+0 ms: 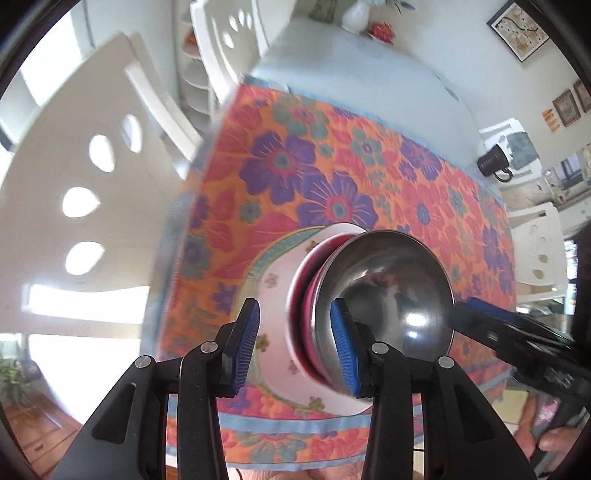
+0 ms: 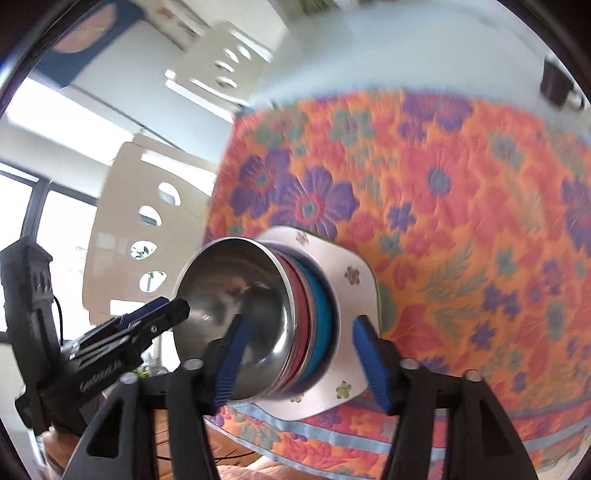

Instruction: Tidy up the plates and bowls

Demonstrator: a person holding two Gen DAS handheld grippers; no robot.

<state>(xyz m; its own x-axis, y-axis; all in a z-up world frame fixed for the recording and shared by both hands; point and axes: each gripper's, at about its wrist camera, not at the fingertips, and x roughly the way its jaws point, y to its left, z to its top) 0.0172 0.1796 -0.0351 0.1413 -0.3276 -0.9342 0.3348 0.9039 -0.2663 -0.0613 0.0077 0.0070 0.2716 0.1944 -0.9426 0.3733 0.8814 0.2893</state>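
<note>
A stack of dishes sits near the front edge of the floral tablecloth [image 1: 369, 162]. A steel bowl [image 1: 391, 288] is on top, over pink and blue bowls [image 2: 314, 325] and a white floral plate [image 1: 273, 306]. My left gripper [image 1: 295, 347] is open, its fingers straddling the left side of the stack. My right gripper [image 2: 299, 354] is open too, its fingers straddling the stack's right side, one inside the steel bowl [image 2: 236, 314]. Each gripper shows in the other's view: the right one [image 1: 517, 332] and the left one [image 2: 122, 332].
White chairs [image 1: 85, 192] stand at the table's left side and another [image 1: 535, 254] at the right. A dark mug [image 1: 493, 162], a white vase [image 1: 354, 14] and a red item [image 1: 382, 31] sit at the far end.
</note>
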